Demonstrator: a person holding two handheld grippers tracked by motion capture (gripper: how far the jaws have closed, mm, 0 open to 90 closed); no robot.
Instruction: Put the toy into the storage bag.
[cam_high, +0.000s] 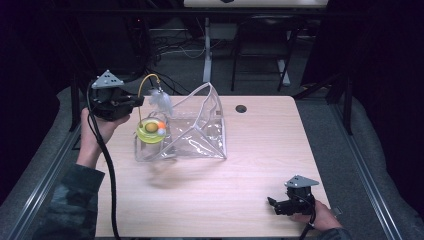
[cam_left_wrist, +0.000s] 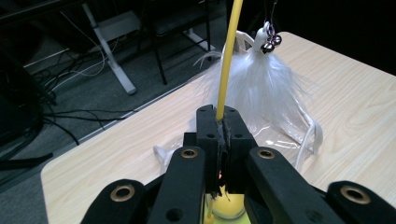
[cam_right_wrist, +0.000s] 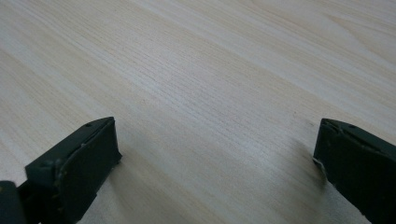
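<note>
**Wand pinched upright over the pouch mouth**

Left gripper (cam_high: 131, 101) near the table's (cam_high: 260, 165) far-left corner, jaws clamped tight on the yellow wand (cam_left_wrist: 227, 65) of a cat toy. Long axis of that wand: rising almost straight up from the pinch, then arching over toward the table's middle, with the white feather tuft (cam_high: 161, 101) and its small bells (cam_left_wrist: 271, 43) dangling from the tip. Below the grip, the toy's yellow base (cam_high: 150, 131) with two little balls, seen at or just inside the left end of the clear plastic pouch (cam_high: 200, 130); inside or just in front, hard to tell through the clear film. Pouch lying close to the far edge, propped open, its mouth lifted and facing the left gripper.

Right gripper (cam_high: 286, 204) well apart, resting by the near-right corner, jaws spread wide over bare wood (cam_right_wrist: 196, 93), holding nothing.

Key relation, as a judgement: feathers hanging beside the raised pouch rim, on the gripper's side, so the likely next move a tilt and push along the pouch's length. Left hand by far the nearer.
</note>
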